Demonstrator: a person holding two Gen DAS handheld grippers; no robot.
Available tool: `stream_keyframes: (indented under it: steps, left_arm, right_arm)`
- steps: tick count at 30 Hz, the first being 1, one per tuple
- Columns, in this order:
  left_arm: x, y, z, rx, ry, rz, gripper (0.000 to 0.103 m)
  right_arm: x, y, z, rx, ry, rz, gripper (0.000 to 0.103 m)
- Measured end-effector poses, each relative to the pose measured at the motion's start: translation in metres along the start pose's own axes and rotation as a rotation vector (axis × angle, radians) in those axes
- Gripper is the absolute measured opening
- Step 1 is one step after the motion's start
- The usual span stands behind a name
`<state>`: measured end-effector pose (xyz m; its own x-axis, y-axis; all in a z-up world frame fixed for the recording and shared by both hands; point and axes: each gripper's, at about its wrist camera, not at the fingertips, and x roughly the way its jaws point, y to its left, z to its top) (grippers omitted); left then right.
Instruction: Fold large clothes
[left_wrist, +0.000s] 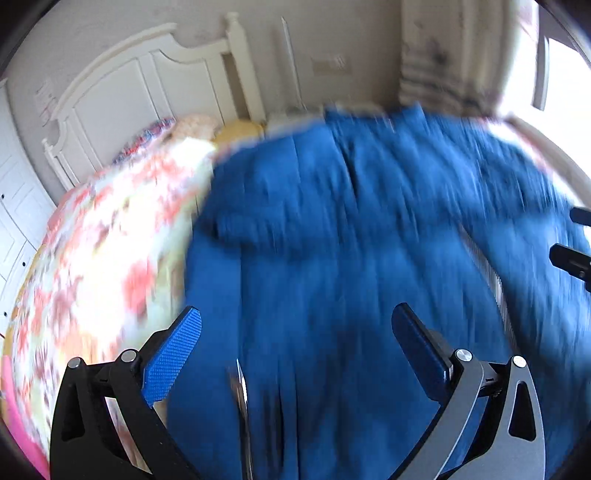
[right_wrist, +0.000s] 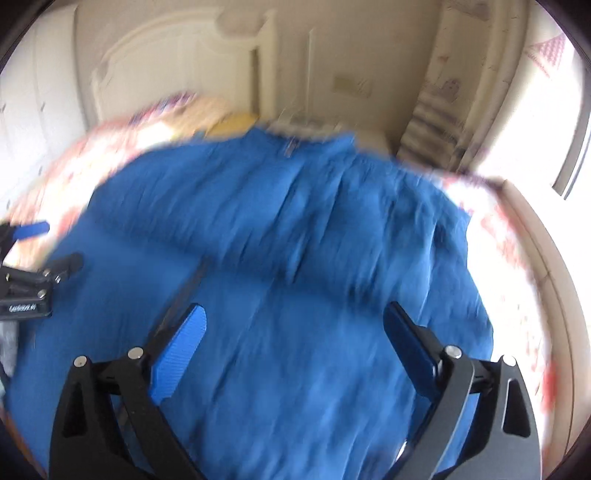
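Blue garment (left_wrist: 351, 258) is spread flat over the floral bedspread (left_wrist: 96, 258). From your left wrist view, its left edge runs alongside bare bedspread, and your left gripper (left_wrist: 295, 332) hangs above the cloth, jaws spread, nothing between them. Right wrist view: your right gripper (right_wrist: 291, 328) is also wide apart and empty over the fabric, whose right edge leaves a bedspread strip (right_wrist: 509, 251) before the bed's rim. Both views are pretty blurry.

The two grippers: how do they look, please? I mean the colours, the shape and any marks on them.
Both look alike. The left gripper and the right gripper each have two fingers with blue ribbed pads, on black and grey arms with cut-out holes, joined by round silver pins. The blurred marking on the left one's body cannot be read.
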<state>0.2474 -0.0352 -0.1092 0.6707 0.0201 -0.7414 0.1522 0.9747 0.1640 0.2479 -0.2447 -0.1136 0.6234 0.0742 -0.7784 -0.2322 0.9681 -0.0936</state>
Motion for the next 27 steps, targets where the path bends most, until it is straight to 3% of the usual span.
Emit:
stream_keyframes:
  steps: [2, 4, 6, 7, 10, 12, 13, 15, 21, 27]
  left_arm:
    - [0.003, -0.004, -0.028, 0.028, 0.040, 0.013, 0.099]
    - [-0.002, -0.002, -0.040, 0.014, 0.020, 0.018, 0.099]
    - [-0.012, 0.003, -0.043, 0.002, 0.031, 0.050, 0.099]
    - [-0.025, 0.007, -0.046, -0.013, -0.002, 0.064, 0.099]
    - [-0.056, 0.010, -0.066, -0.025, -0.056, 0.041, 0.099]
    - [-0.055, 0.006, -0.081, 0.012, -0.030, 0.056, 0.099]
    - [-0.048, 0.002, -0.089, 0.031, -0.006, 0.071, 0.099]
    - [-0.043, 0.000, -0.101, 0.017, -0.050, 0.072, 0.099]
    - [-0.039, 0.003, -0.101, -0.012, -0.036, 0.041, 0.099]
    - [-0.036, 0.007, -0.100, -0.040, -0.031, 0.012, 0.099]
  right_arm:
    - [0.006, 0.011, -0.023, -0.062, 0.046, -0.051, 0.096]
    - [-0.002, 0.007, -0.037, -0.025, 0.027, -0.033, 0.096]
    - [-0.019, 0.006, -0.046, 0.000, 0.025, -0.092, 0.096]
    - [-0.035, 0.008, -0.054, -0.010, -0.011, -0.113, 0.096]
    - [-0.063, 0.017, -0.087, -0.030, -0.040, -0.071, 0.096]
    - [-0.062, 0.019, -0.116, -0.040, -0.010, -0.076, 0.097]
    - [-0.063, 0.017, -0.128, -0.022, -0.043, -0.069, 0.098]
    - [-0.067, 0.008, -0.143, 0.027, -0.089, -0.070, 0.101]
    - [-0.066, 0.015, -0.148, 0.044, -0.103, -0.091, 0.101]
    - [-0.071, 0.007, -0.151, 0.051, -0.075, -0.034, 0.101]
